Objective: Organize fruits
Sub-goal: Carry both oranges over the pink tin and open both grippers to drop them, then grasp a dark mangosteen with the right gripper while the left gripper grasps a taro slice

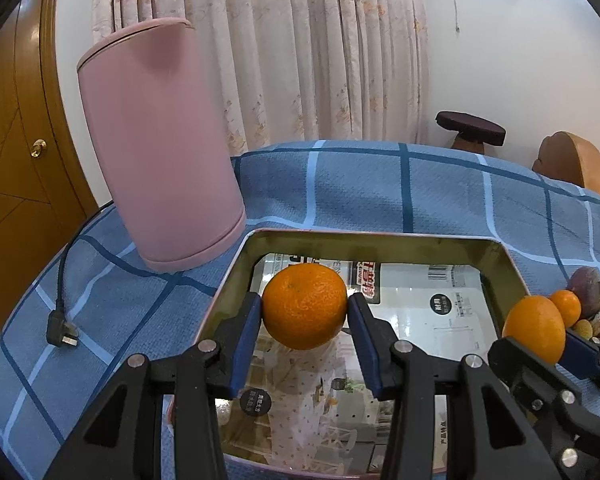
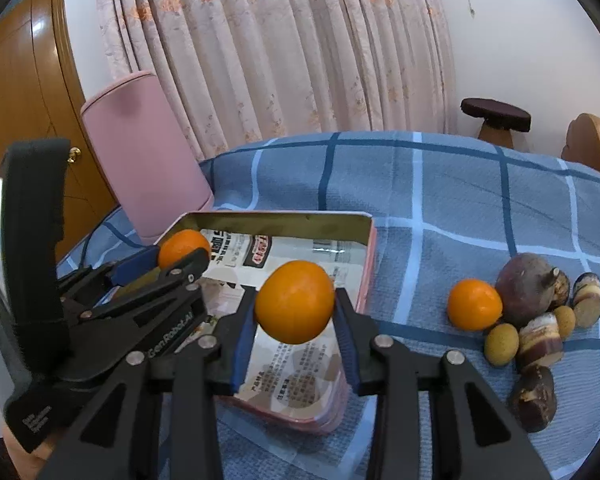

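Observation:
My left gripper (image 1: pixel 305 307) is shut on an orange (image 1: pixel 305 306) and holds it over the rectangular metal tin (image 1: pixel 364 240), whose bottom is lined with printed paper. My right gripper (image 2: pixel 295 309) is shut on a second orange (image 2: pixel 295 302) above the tin's right part (image 2: pixel 362 264). The right gripper with its orange (image 1: pixel 534 328) also shows at the right of the left wrist view; the left gripper and its orange (image 2: pixel 183 247) show at the left of the right wrist view. A third orange (image 2: pixel 474 304) lies on the cloth right of the tin.
A tall pink cylinder container (image 1: pixel 160 148) stands left of the tin. A black plug and cord (image 1: pixel 62 330) lie at the left. A purple round fruit (image 2: pixel 526 286), small yellow-brown fruits (image 2: pixel 501 344) and several striped brown pieces (image 2: pixel 538 344) lie by the third orange on the blue checked cloth (image 2: pixel 460 208).

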Available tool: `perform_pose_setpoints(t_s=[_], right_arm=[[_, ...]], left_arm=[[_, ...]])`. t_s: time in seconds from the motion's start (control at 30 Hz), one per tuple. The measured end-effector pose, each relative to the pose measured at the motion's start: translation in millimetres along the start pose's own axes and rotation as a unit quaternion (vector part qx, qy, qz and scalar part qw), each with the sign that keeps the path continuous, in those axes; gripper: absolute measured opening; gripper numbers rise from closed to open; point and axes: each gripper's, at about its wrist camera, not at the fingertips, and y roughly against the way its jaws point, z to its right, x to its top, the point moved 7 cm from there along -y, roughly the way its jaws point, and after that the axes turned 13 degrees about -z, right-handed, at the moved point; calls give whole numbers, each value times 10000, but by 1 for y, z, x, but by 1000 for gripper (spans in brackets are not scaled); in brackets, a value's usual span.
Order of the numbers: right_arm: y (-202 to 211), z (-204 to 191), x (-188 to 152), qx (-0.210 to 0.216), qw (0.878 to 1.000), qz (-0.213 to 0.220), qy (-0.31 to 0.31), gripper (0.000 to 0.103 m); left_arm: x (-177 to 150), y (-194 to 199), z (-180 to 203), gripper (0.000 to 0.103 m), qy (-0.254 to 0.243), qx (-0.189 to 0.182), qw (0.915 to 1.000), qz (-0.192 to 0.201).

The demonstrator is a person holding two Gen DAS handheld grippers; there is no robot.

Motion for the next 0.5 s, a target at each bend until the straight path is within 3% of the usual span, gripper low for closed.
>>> perform_pose_setpoints(t_s=[0.23,0.3,0.33,0.5], right_arm=[[18,5,3,130,9992,362,-127,47],[25,9,4,51,9986,495,-152,50],[29,12,4,-28,9983,567,-167,52],[40,29,4,-287,9968,703,-248,53]], left_arm=[[0,3,4,50,-82,79,9999,103],[2,12,7,71,-150,233,9990,349],[2,16,8,74,-186,305,9982,472],[3,26,19,76,-312,158,9969,700]])
